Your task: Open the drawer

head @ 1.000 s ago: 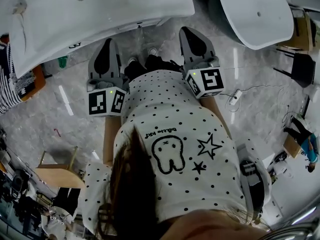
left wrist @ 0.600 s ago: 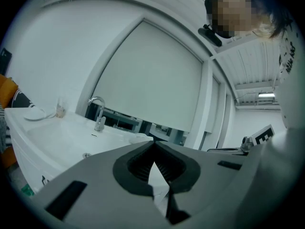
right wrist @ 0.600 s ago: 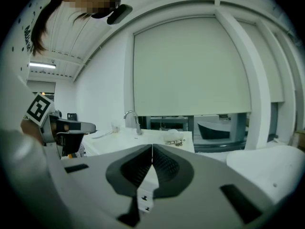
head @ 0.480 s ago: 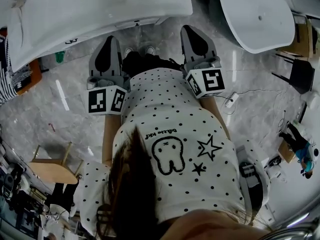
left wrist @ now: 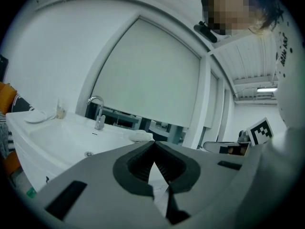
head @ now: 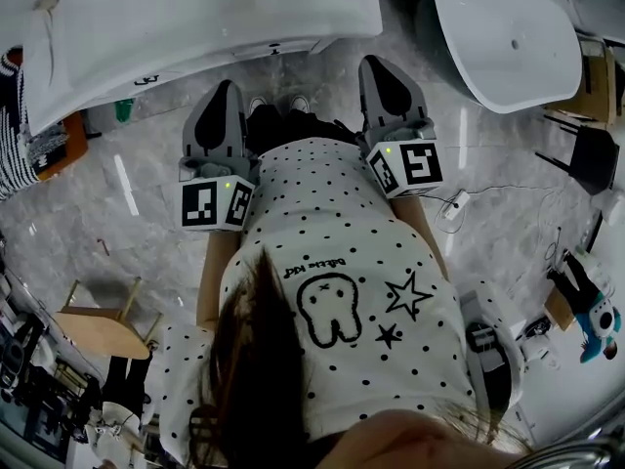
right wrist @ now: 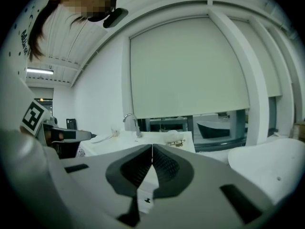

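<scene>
A white vanity (head: 244, 18) with a sink runs across the top of the head view, and its front edge carries small dark marks (head: 272, 51). I cannot make out a drawer front there. My left gripper (head: 224, 90) and right gripper (head: 377, 64) are held side by side in front of the person's dotted shirt, pointing at the vanity and short of it. Both are shut with nothing between the fingers. In the left gripper view the shut left gripper (left wrist: 153, 145) faces the basin and tap (left wrist: 98, 112). In the right gripper view the right gripper (right wrist: 152, 147) faces the vanity's corner (right wrist: 183, 138).
A white bathtub (head: 508, 27) stands at the upper right. On the marble floor lie a cable and plug (head: 451, 208), with a wooden stool (head: 93, 325) at the lower left. Another person in a striped top (head: 12, 154) stands at the left edge.
Both grippers stay shut and hold almost the same place. The head view has shifted a little, so the vanity and the floor slide slightly in the picture.
</scene>
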Tool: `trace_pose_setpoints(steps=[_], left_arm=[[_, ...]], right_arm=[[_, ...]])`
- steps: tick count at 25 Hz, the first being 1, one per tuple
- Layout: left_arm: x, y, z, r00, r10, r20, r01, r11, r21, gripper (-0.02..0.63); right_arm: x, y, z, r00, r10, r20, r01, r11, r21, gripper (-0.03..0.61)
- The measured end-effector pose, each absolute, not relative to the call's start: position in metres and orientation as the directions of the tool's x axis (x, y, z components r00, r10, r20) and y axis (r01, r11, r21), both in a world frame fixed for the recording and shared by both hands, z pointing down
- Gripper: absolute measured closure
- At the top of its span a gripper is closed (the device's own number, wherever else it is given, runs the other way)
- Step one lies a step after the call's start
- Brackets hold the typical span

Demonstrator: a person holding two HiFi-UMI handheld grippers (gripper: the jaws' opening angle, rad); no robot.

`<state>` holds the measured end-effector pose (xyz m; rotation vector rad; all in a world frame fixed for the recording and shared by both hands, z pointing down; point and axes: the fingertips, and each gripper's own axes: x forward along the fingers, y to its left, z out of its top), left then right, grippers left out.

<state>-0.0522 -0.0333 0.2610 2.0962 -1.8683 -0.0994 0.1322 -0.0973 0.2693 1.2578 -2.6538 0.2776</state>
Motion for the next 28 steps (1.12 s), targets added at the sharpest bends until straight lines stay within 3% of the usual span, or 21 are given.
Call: trace_pose_setpoints(steps=[11, 28], left_arm=[[-0.036, -0.037, 0.261, 0.197, -0.968, 0.153, -0.955, -0.154, 0.252, 0.609], [-0.041, -0.035, 0.26, 0.167, -0.975, 0.144, -0.96, -0.128, 0.251, 0.609]], right_arm=[[0.13, -0.097, 0.267, -0.636, -0.739, 0.221, -0.766, 0.639, -0.067, 0.565], [0.126, -0.098, 0.266, -0.649, -0.731, 0.212, -0.755, 0.653, -0.057, 0.565]])
